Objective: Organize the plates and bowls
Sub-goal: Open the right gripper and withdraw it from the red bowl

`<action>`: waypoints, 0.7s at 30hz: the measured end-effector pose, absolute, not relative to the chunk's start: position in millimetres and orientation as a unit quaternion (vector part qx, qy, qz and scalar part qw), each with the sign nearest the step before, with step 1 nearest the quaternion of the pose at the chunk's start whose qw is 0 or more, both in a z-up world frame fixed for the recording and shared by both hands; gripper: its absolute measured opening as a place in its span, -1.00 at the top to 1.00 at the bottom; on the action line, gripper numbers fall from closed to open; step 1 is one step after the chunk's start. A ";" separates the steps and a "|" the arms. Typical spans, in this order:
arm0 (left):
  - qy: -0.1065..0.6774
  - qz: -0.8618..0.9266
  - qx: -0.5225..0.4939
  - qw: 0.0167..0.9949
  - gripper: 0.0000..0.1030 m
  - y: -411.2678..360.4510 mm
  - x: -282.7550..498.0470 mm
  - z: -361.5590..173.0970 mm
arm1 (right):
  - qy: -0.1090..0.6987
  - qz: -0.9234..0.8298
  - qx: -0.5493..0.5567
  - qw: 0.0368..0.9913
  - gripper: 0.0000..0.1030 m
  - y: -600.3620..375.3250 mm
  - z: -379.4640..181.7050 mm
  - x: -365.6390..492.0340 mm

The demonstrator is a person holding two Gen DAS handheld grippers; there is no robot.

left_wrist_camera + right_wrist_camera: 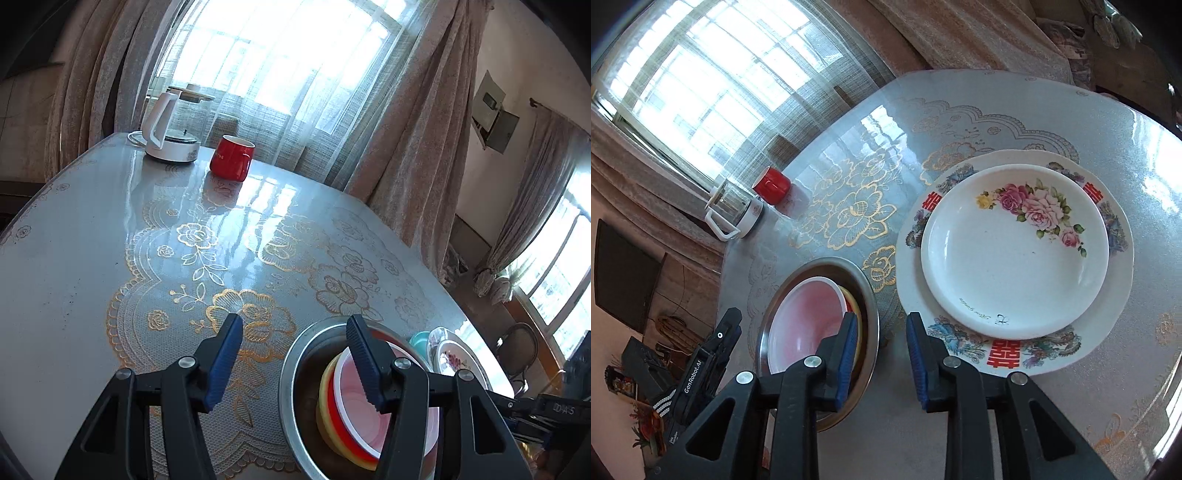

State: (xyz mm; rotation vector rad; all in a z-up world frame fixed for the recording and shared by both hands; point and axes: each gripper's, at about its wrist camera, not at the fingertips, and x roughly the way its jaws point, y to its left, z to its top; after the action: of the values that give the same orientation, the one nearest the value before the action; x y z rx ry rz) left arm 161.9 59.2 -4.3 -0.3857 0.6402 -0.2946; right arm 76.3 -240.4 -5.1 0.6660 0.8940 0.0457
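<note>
A steel bowl (291, 373) holds nested bowls: a white bowl with a pink inside (351, 398) on red and yellow ones. It also shows in the right wrist view (871, 306) with the white bowl (809, 317). My left gripper (295, 350) is open and empty above the steel bowl's left rim. A small floral plate (1012, 251) lies on a larger patterned plate (1108, 306). My right gripper (881, 354) is open and empty, between the steel bowl and the plates. The plates show at the right in the left wrist view (454, 360), beside a teal dish (419, 341).
A red mug (232, 158) and a glass kettle with a white handle (170, 129) stand at the table's far side by the curtained window. The round table (74, 240) has a lace-pattern cover. The other gripper's body (701, 369) shows at lower left.
</note>
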 end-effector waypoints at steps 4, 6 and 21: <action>0.305 -0.115 -0.166 0.931 -0.39 59.2 156.1 -5.1 | 0.430 0.030 0.319 0.844 0.47 -241.4 -10.4 67.7; 0.309 -0.100 -0.146 0.935 -0.44 57.4 152.8 -7.5 | 0.432 0.036 0.320 0.843 0.47 -239.7 -12.8 64.7; 0.363 -0.030 -0.119 0.924 -0.55 77.1 132.5 -9.9 | 0.446 0.060 0.298 0.842 0.46 -212.3 -20.3 65.3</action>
State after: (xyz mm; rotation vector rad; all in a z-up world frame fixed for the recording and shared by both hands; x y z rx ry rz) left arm 132.5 77.1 -9.9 -0.2432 0.7451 -0.0606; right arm 65.3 -212.3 -20.3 0.6302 0.9420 0.1261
